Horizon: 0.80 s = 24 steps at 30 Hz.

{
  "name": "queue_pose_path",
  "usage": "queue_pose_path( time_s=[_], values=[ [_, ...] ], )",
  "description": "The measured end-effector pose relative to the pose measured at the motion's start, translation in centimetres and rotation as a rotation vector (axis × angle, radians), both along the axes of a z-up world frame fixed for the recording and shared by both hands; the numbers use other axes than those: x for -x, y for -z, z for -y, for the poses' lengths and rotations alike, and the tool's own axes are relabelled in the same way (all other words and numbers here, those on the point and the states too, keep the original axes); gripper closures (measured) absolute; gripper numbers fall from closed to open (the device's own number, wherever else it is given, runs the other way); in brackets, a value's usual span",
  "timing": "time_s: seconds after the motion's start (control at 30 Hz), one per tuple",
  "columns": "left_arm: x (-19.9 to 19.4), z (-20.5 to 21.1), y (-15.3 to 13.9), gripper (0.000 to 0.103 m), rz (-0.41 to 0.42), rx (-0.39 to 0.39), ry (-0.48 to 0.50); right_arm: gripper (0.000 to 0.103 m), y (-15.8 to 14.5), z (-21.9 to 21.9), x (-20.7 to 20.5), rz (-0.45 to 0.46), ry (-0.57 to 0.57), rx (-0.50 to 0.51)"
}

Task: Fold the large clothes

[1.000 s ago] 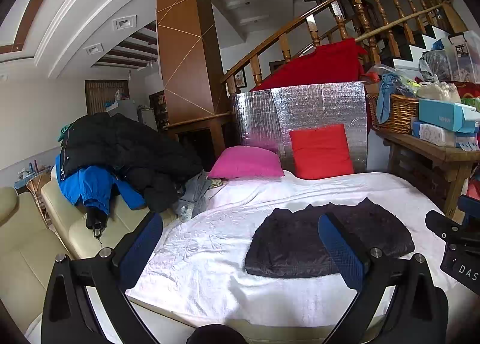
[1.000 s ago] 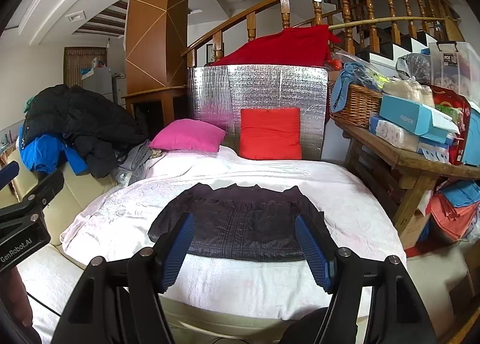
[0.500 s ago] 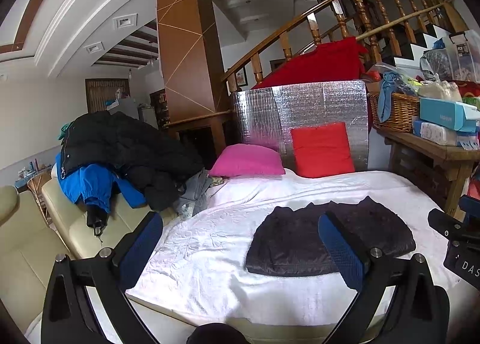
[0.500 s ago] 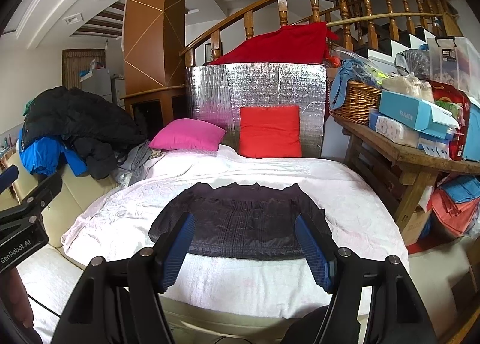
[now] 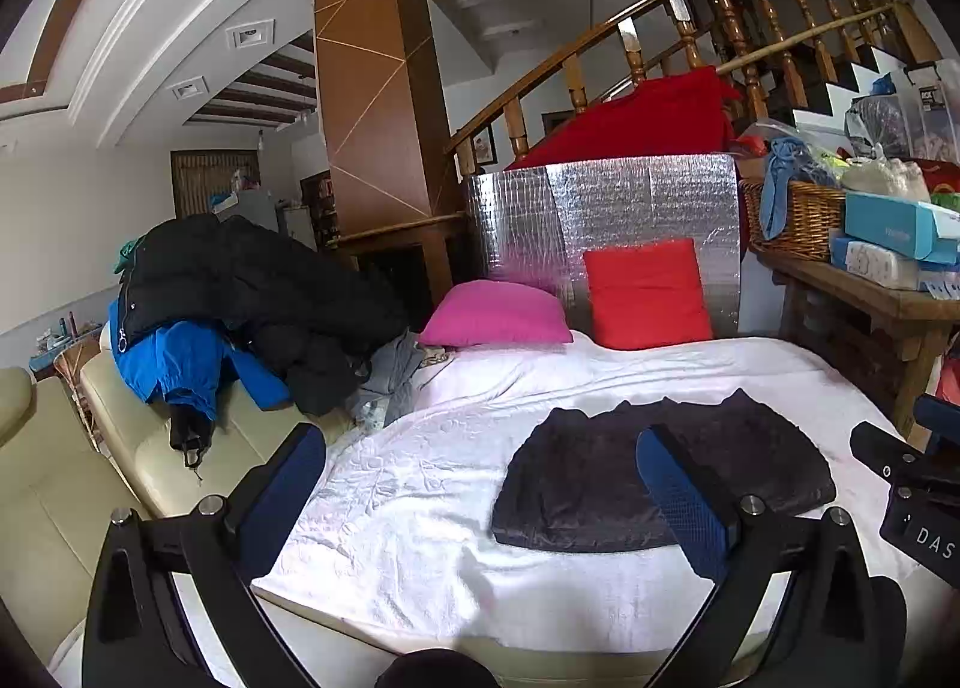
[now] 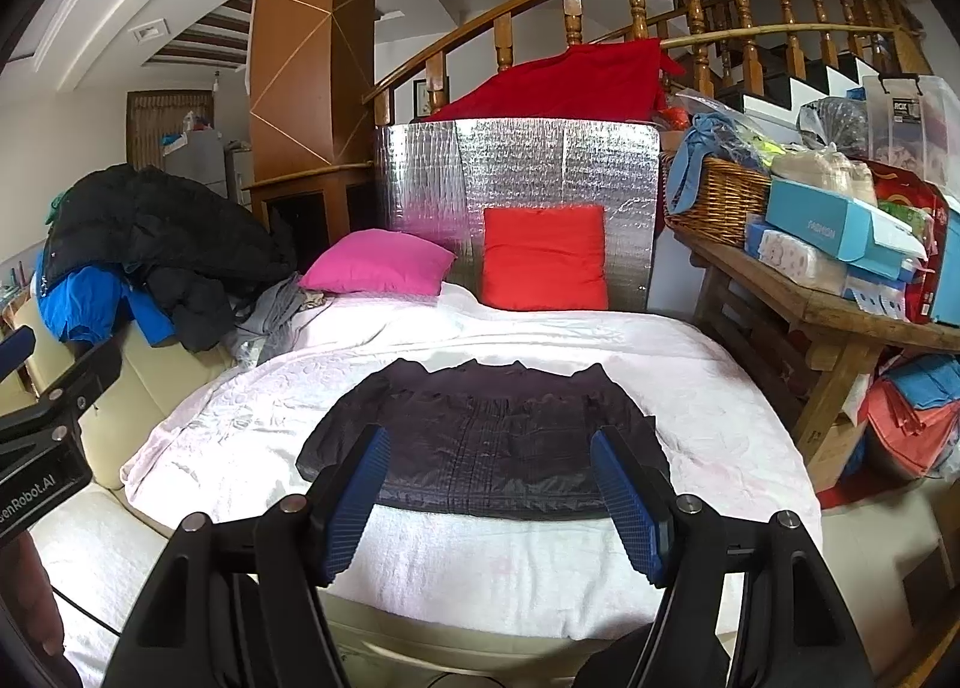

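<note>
Both the left gripper [image 5: 480, 484] and right gripper [image 6: 492, 499] gape empty; their fingers partly hide the dark garment [image 6: 480, 436], seemingly a jacket.

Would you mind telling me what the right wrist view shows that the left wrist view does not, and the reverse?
Only the right wrist view shows the orange and blue bundle on the floor under the wooden table, and the left gripper's body at its left edge. Only the left wrist view shows the cream sofa broadly and the black strap hanging below the blue jacket. Both show the dark garment lying flat on the white bed cover, the pink cushion, the red cushion, and open, empty jaws on the left gripper and right gripper.
</note>
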<state>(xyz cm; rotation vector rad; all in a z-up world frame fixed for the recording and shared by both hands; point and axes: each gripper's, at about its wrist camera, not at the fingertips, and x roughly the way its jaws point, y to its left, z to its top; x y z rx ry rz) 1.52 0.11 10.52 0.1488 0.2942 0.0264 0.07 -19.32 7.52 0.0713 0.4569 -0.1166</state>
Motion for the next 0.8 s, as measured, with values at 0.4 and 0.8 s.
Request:
queue_pose_path(
  time_s=[0.4, 0.8],
  values=[
    [-4.3, 1.0, 1.3, 0.0, -0.07, -0.017, -0.017, 0.03, 1.3, 0.8, -4.3, -0.05, -0.001, -0.015],
    [-19.2, -0.6, 6.0, 0.0, -0.235, 0.184, 0.034, 0.03, 5.1, 9.0, -14.2, -0.11, 0.118, -0.004]
  ],
)
